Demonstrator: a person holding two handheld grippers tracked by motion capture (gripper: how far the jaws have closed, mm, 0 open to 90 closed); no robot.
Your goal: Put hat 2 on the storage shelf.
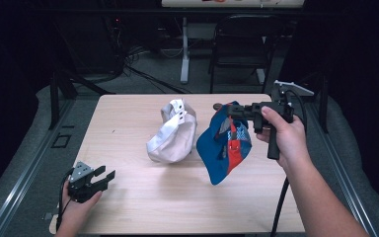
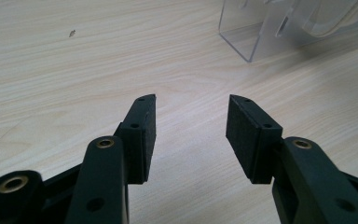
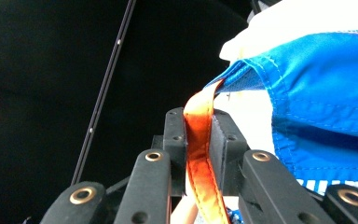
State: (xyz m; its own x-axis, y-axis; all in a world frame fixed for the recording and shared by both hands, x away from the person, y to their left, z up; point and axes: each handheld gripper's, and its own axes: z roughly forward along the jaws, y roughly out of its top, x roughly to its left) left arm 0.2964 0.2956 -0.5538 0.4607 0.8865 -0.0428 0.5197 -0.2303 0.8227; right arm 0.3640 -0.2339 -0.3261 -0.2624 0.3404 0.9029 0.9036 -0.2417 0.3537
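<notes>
Right gripper point(image 3: 199, 122), centre of its own view: jaws pressed onto the orange strap point(image 3: 200, 154) of the blue cap point(image 1: 224, 143). Cap hangs off the strap at centre-right of the high view, clear of the table point(image 1: 177, 207), likely so it swings free for moving. White cap point(image 1: 172, 132) rests at frame centre, just left of it. Left gripper point(image 1: 103, 178), lower left, spread wide, idle near the table edge.
</notes>
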